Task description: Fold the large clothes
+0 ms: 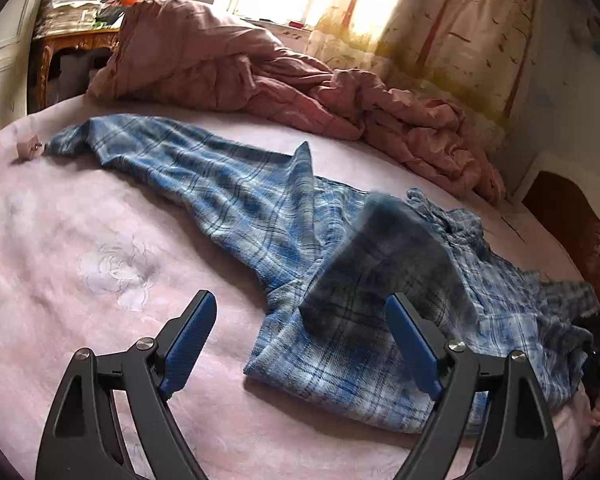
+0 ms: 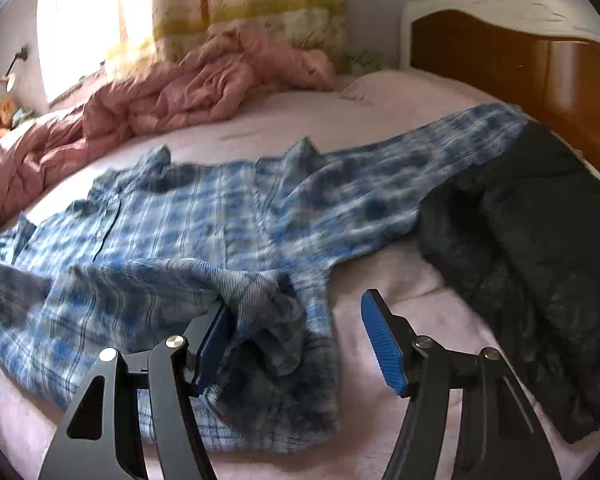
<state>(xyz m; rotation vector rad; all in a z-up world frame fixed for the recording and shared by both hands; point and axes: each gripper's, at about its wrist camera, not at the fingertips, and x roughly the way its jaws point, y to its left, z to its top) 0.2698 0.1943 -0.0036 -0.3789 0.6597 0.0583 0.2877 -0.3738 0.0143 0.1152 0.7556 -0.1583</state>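
Plaid shirt lay spread across the bed.
Left gripper and right gripper — both wide, holding nothing.

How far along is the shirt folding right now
Early. Done: the plaid shirt is spread on the bed, one part already flopped over its middle. In hand: nothing; the left gripper and right gripper are both open above it. Left: both sleeves, the body, and the dark garment beside it.
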